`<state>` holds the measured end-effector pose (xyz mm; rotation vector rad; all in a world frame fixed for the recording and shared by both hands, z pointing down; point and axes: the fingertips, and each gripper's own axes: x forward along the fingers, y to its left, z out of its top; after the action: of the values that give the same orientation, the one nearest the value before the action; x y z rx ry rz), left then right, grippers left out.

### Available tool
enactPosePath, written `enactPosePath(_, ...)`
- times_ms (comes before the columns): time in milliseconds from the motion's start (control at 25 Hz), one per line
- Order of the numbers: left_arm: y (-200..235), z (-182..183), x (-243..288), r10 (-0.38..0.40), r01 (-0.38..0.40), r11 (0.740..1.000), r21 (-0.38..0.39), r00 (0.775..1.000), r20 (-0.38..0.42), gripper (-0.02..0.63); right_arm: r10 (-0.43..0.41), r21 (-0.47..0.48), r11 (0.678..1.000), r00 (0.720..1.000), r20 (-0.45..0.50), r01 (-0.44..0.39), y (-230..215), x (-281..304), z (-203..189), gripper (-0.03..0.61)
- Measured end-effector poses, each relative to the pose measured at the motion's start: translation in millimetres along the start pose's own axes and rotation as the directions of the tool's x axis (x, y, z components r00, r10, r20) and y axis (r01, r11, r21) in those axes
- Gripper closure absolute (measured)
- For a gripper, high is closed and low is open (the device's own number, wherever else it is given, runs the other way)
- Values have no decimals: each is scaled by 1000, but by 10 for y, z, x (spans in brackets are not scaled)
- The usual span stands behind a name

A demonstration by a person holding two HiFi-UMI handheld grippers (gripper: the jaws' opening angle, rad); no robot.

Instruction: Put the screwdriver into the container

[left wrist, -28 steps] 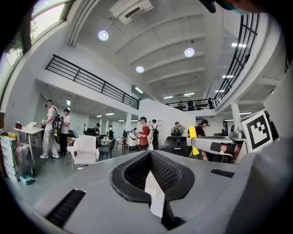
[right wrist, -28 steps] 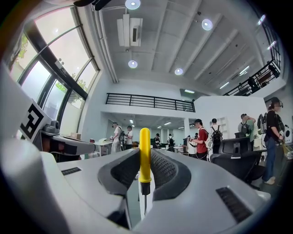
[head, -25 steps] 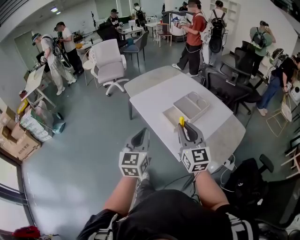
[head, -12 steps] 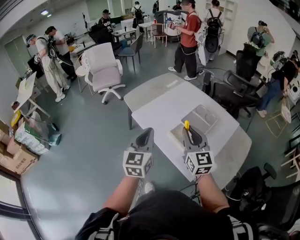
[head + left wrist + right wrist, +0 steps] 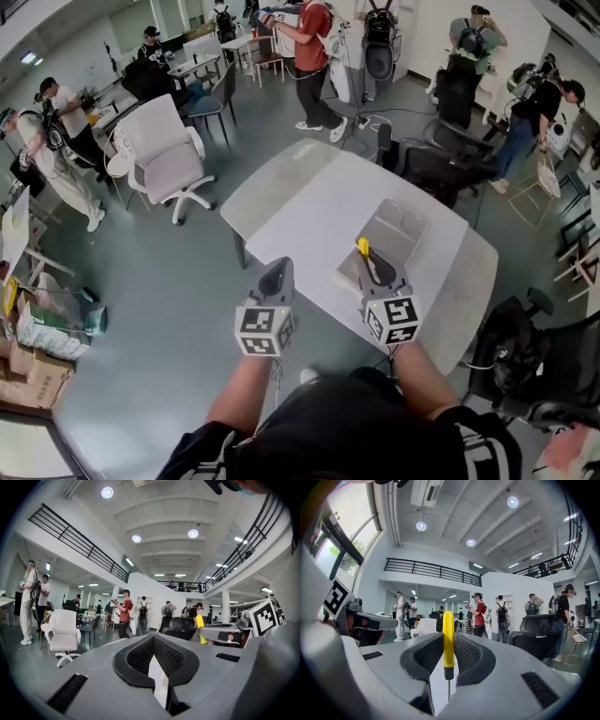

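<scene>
The screwdriver (image 5: 364,249) has a yellow handle that sticks out past the jaw tips, while its thin metal shaft (image 5: 448,686) runs back between the jaws. My right gripper (image 5: 375,270) is shut on the screwdriver and hovers over the near end of the grey container (image 5: 401,223), a shallow compartmented tray on the white table (image 5: 300,211). My left gripper (image 5: 277,277) is shut with nothing in it and hangs over the floor, left of the table's near corner. In the left gripper view the yellow handle (image 5: 200,629) shows at the right. In the right gripper view the handle (image 5: 448,637) stands upright between the pads.
A white office chair (image 5: 164,150) stands on the floor at the left. Black chairs (image 5: 433,169) crowd the table's far right side, and another black chair (image 5: 514,349) is at the near right. Several people stand at the room's far end. Cardboard boxes (image 5: 33,375) lie at far left.
The head view has swung, so the table and tray now sit nearer the middle. Both grippers keep their pose, and the right one still holds the screwdriver at the tray's near end.
</scene>
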<state>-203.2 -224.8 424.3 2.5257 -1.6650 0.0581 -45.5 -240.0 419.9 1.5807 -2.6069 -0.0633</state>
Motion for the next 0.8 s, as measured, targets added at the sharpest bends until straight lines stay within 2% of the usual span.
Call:
enactPosePath(360, -170, -213, 508, -113, 113, 994, -11, 993, -42, 606, -99, 1, 995, 992, -78, 99, -415, 43, -355, 511)
enactPosePath(800, -479, -369, 1121, -181, 183, 983, 6, 978, -101, 606, -76, 11, 997, 964, -255, 82, -840, 260, -1081, 511)
